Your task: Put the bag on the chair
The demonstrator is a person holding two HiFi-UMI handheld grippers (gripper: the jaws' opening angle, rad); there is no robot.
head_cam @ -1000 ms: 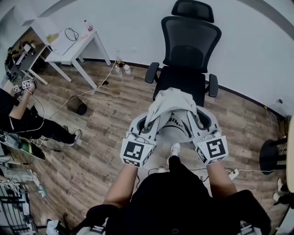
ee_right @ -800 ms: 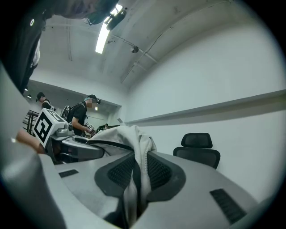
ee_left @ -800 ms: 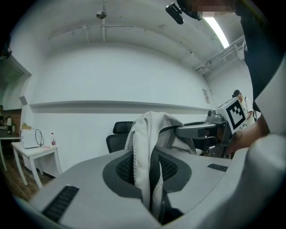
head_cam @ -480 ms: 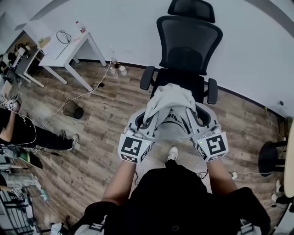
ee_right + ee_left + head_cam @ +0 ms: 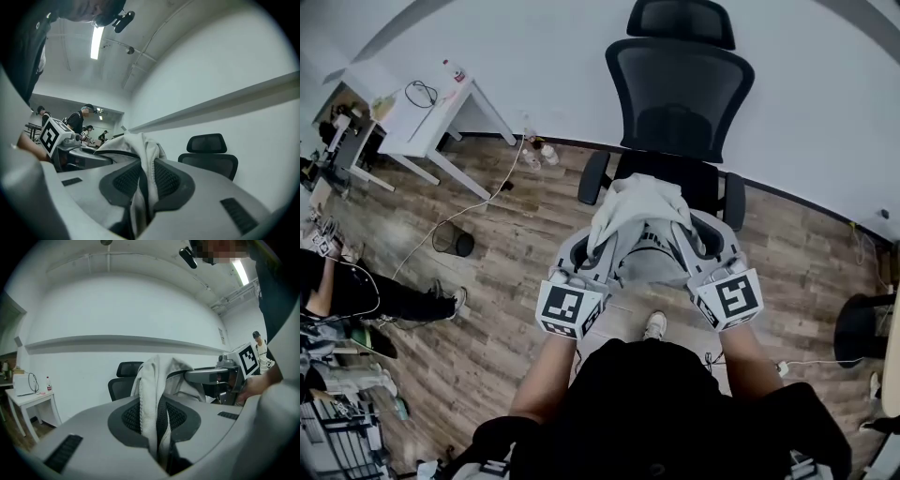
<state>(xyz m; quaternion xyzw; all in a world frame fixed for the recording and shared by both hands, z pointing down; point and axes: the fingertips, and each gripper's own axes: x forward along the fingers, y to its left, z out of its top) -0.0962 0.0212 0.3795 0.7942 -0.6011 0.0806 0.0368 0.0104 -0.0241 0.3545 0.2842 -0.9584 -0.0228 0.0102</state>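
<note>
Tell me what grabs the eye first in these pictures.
A pale fabric bag hangs bunched at the centre of the head view. It is pinched on either side by the left gripper and the right gripper, each shut on a fold of it. Just beyond it a black mesh office chair stands against the white wall, its seat facing the person.

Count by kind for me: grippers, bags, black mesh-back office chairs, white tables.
Grippers: 2, left gripper and right gripper
Bag: 1
Office chair: 1
White table: 1
Total: 5
</note>
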